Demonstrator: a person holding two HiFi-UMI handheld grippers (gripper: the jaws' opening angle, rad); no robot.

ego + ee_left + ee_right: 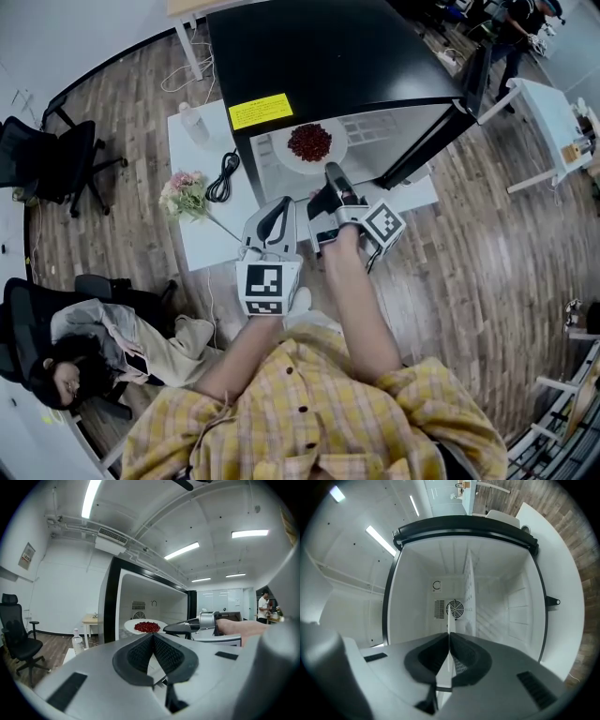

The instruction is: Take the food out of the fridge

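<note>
Right tool (pixel 333 174) clamps plate (pixel 281 157) rim, red food (pixel 309 142) beyond

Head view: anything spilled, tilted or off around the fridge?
Nothing stands out. The plate sits level at the mouth of the open fridge, red food heaped in its middle, none spilled. The jaws of the right gripper are shut on its rim. Only loose item: a black cable on the white table.

One fridge (pixel 319 47), one plate (pixel 285 162), one bottle (pixel 194 122), one flower bunch (pixel 184 195), one black cable (pixel 223 176).
</note>
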